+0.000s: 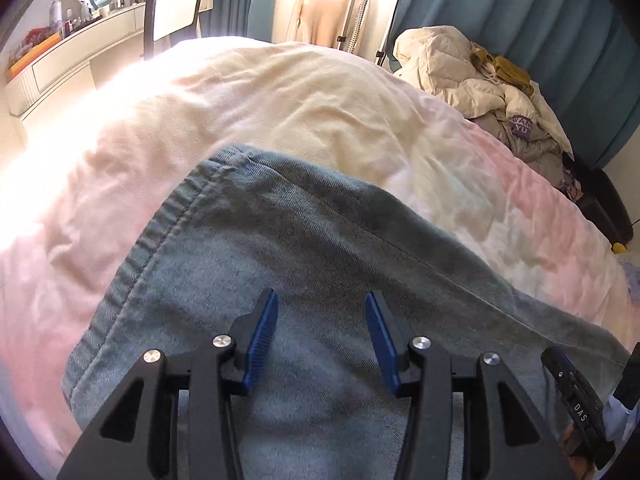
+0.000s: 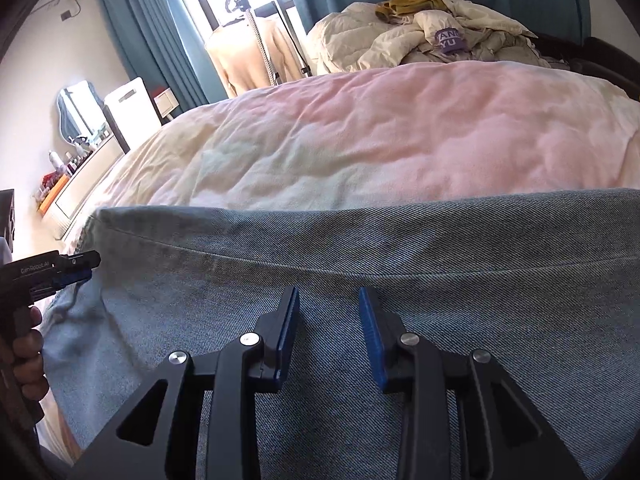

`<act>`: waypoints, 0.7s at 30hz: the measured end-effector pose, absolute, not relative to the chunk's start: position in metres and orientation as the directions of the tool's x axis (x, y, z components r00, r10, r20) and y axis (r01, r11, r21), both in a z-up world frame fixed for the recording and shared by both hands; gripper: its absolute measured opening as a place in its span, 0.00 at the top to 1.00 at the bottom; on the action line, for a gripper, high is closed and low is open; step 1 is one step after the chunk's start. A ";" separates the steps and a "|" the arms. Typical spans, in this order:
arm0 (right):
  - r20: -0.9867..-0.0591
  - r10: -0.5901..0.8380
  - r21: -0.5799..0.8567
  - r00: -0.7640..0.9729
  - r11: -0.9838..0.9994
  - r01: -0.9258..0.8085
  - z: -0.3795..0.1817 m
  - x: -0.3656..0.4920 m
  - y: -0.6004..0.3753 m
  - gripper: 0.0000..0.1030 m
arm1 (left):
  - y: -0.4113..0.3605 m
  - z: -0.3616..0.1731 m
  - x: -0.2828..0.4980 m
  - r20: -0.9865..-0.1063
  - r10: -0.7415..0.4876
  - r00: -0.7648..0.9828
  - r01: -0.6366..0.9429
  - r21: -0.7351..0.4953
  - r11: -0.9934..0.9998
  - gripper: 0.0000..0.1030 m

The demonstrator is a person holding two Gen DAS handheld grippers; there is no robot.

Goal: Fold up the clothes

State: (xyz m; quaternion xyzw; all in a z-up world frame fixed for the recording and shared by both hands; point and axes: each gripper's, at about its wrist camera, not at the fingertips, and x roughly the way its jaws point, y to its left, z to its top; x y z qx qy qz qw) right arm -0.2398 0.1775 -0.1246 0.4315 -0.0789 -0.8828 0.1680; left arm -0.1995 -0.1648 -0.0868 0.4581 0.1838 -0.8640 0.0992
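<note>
jeans (image 1: 304,248) on duvet (image 1: 320,112) | clothes pile (image 1: 492,84) behind, far end of bed

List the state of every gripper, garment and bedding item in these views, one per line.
Left gripper: open, empty, over the denim.
Right gripper: open, empty, over the denim.
Jeans: spread flat on the bed, hem end showing.
Duvet: spread over the bed, wrinkled.
Pile of clothes: unfolded, heaped at the far end.
Curtains: drawn.

A wrinkled pink-and-cream quilt (image 1: 320,92) covers the bed. At its far corner lies a heap of cream puffy bedding (image 2: 424,36) against teal pleated curtains (image 2: 152,40). A long white dressing table (image 1: 76,56) carries small bottles.
</note>
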 end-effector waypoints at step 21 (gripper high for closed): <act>-0.684 -0.583 0.165 -0.438 -0.709 0.685 -0.066 -0.085 0.077 0.60 | -0.240 -0.100 -0.072 -0.691 0.347 -0.634 0.499 -0.708 -0.499 0.55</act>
